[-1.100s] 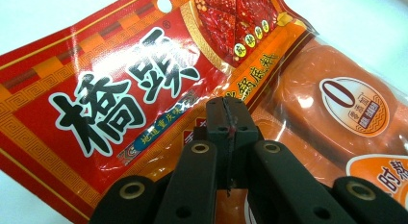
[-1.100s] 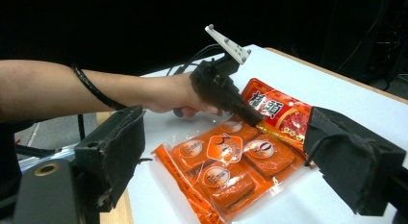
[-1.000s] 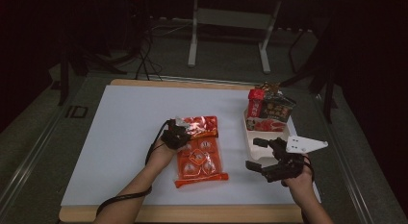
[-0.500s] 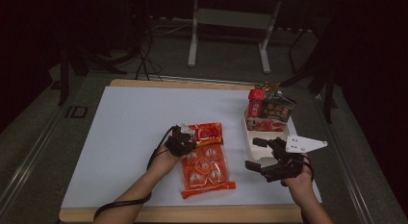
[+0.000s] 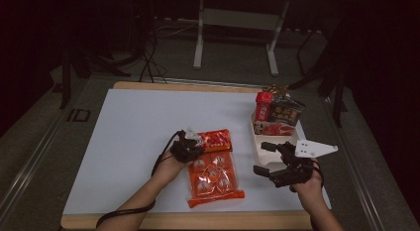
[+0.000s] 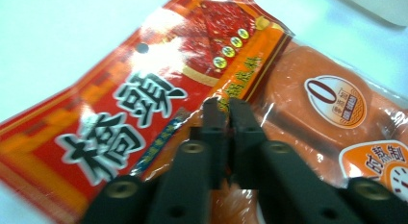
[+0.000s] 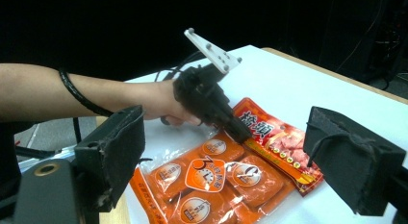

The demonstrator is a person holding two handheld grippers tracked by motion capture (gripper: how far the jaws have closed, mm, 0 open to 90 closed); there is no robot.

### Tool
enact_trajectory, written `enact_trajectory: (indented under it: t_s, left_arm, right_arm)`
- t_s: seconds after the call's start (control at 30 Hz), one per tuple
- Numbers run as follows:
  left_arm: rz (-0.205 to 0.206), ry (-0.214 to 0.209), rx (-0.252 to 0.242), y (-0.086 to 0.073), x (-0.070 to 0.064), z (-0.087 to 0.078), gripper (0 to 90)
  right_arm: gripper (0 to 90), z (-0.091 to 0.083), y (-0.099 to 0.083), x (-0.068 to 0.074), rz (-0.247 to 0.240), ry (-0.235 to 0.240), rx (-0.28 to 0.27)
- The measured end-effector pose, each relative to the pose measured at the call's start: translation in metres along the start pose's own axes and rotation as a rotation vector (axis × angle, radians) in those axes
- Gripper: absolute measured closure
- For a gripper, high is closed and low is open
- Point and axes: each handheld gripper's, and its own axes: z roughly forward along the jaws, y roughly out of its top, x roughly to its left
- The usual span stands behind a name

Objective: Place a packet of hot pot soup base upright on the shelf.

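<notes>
An orange snack packet (image 5: 214, 179) with several round pieces lies flat on the white table, near the front edge. A red packet (image 5: 215, 139) lies just behind it, touching or overlapping its far end. My left gripper (image 5: 192, 145) is at the orange packet's far left corner. In the left gripper view its jaws are shut, pinching the orange packet's (image 6: 332, 104) clear edge beside the red packet (image 6: 134, 99). My right gripper (image 5: 265, 159) hovers open to the right of the packets, holding nothing. It faces the orange packet (image 7: 211, 178), the red packet (image 7: 279, 137) and the left gripper (image 7: 240, 132).
A white tray (image 5: 277, 139) sits at the right, behind my right gripper, with a red box (image 5: 263, 103) and a dark packet (image 5: 286, 113) standing at its far end. The white mat (image 5: 133, 142) stretches bare to the left. Metal stand legs rise beyond the table.
The orange and red packets have slid toward the near edge and a little right, along with my left gripper. My right gripper has stayed in place, open.
</notes>
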Motion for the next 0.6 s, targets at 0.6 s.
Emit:
enact_trajectory:
  t_s: [0.6]
  left_arm:
    - [-0.04, 0.006, -0.118, 0.0, 0.01, -0.046, 48.1]
  right_arm:
    - [16.1, 0.001, 0.001, 0.003, -0.071, -0.039, -0.009]
